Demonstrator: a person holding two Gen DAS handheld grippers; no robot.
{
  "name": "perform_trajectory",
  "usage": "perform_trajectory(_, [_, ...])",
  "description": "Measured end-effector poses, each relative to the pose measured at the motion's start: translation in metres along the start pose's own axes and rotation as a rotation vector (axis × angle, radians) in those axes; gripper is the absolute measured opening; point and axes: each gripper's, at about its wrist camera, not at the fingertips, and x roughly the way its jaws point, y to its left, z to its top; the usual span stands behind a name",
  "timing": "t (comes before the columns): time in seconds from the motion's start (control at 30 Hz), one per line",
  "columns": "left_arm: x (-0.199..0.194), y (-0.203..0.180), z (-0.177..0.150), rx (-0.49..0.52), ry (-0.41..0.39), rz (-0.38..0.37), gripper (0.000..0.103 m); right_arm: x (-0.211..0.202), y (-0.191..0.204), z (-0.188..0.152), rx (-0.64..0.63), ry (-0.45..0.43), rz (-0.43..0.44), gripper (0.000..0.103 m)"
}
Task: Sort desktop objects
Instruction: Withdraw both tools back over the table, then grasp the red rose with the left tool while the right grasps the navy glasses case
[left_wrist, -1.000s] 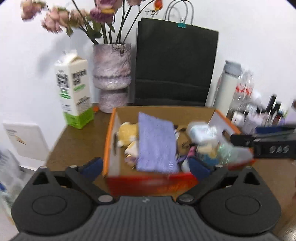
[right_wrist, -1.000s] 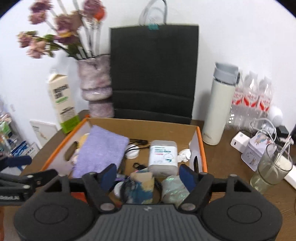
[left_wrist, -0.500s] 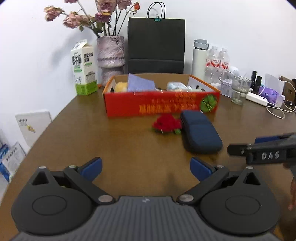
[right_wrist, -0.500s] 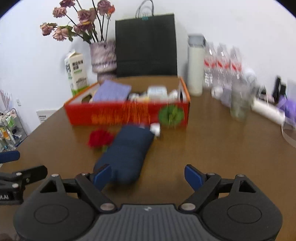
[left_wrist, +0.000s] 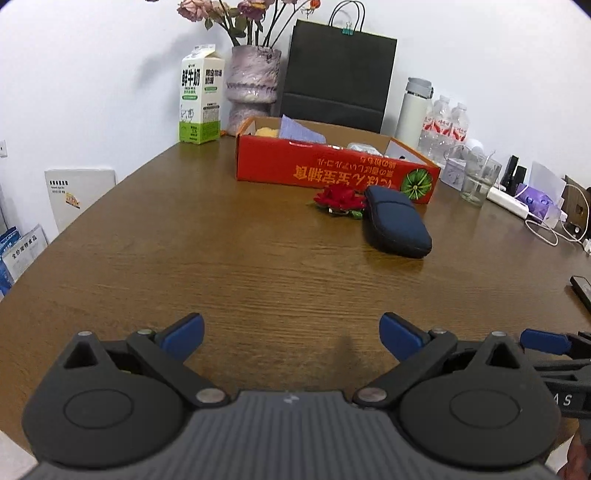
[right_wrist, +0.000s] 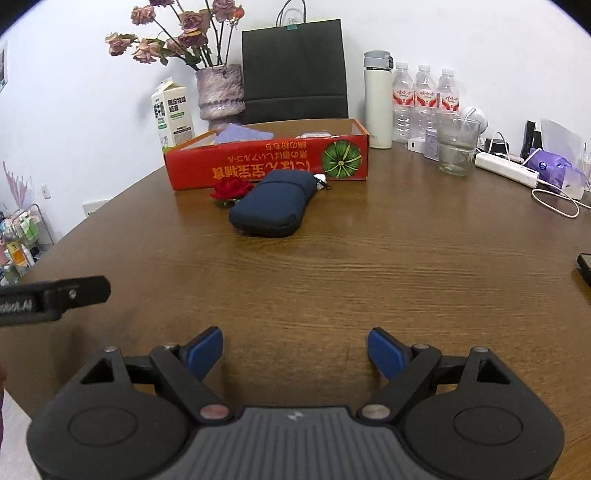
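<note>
An open red cardboard box (left_wrist: 332, 171) (right_wrist: 266, 162) stands at the far middle of the brown table, holding a purple cloth (left_wrist: 297, 129) and several small items. In front of it lie a red fabric rose (left_wrist: 340, 197) (right_wrist: 231, 189) and a dark blue zip pouch (left_wrist: 395, 221) (right_wrist: 273, 208), side by side. My left gripper (left_wrist: 291, 332) is open over bare wood near the table's front, nothing between its blue pads. My right gripper (right_wrist: 295, 350) is open likewise, well short of the pouch. Each gripper's black finger shows at the other view's edge.
Behind the box stand a milk carton (left_wrist: 201, 105), a vase of dried flowers (left_wrist: 253, 86), a black paper bag (left_wrist: 338, 74) and a white flask (right_wrist: 377, 99). Water bottles (right_wrist: 424, 99), a glass (right_wrist: 456, 146), a power strip (right_wrist: 506, 173) and cables crowd the right side. A dark phone (right_wrist: 585, 266) lies at the right edge.
Both grippers have drawn back from over the box and sunk towards the table's near side; the box, rose and pouch now lie far ahead. Both stay open and empty.
</note>
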Motion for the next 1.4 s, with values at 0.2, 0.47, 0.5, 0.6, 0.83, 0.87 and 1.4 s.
perform_trajectory(0.2, [0.005,0.002,-0.002,-0.003,0.013,-0.007,0.103,0.003,0.003,0.006,-0.014,-0.009,0.019,0.085])
perform_trajectory(0.47, [0.018,0.021,0.010,-0.052,0.006,0.017,0.103,0.030,0.020,0.048,-0.043,-0.044,0.081,0.085])
perform_trajectory(0.5, [0.021,0.024,0.012,-0.059,0.007,0.024,0.103,0.039,0.022,0.058,-0.054,-0.058,0.085,0.085])
perform_trajectory(0.6, [0.027,0.031,0.014,-0.077,0.018,0.036,0.103,0.074,0.025,0.088,-0.028,-0.043,0.077,0.084])
perform_trajectory(0.83, [0.039,0.035,0.024,-0.064,0.023,0.038,0.103,0.129,0.030,0.115,-0.004,0.011,0.020,0.073])
perform_trajectory(0.87, [0.042,0.033,0.027,-0.062,0.018,0.033,0.103,0.128,0.027,0.114,0.004,0.006,0.033,0.072])
perform_trajectory(1.4, [0.173,-0.041,0.121,0.099,0.089,-0.181,0.103,0.074,-0.043,0.080,0.024,0.017,0.013,0.079])
